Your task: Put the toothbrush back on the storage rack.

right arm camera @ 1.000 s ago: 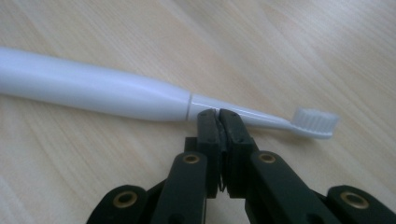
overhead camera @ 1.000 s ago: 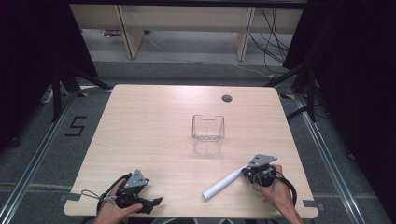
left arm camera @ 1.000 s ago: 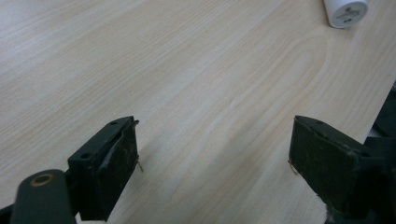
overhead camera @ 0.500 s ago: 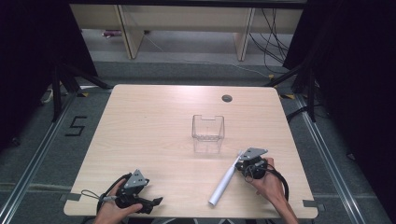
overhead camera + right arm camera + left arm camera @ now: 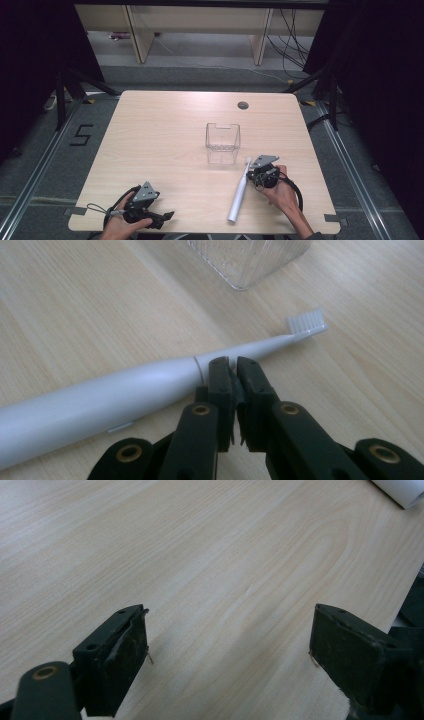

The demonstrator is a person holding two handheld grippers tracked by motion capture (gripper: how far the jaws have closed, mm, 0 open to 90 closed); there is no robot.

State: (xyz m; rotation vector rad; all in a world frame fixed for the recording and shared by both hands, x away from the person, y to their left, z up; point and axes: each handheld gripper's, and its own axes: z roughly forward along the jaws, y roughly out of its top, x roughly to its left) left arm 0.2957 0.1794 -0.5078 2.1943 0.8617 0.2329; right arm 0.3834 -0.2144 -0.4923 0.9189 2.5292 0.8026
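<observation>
Right hand-held gripper (image 5: 232,362) low, closed tips against toothbrush (image 5: 125,390)

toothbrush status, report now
Right tongs shut, tips against the white toothbrush, not gripping it. Left tongs open, nothing between them. Toothbrush flat on table, head toward clear container, path clear.

The electric toothbrush (image 5: 239,192) is white, with a thick smooth handle that tapers past a thin seam into a slim neck and a small head of white bristles (image 5: 306,320). It lies flat on the table, aslant, just in front of the clear plastic container (image 5: 223,136). Its brush head points toward that container and stops just short of it; its butt end lies farthest from the container.
</observation>
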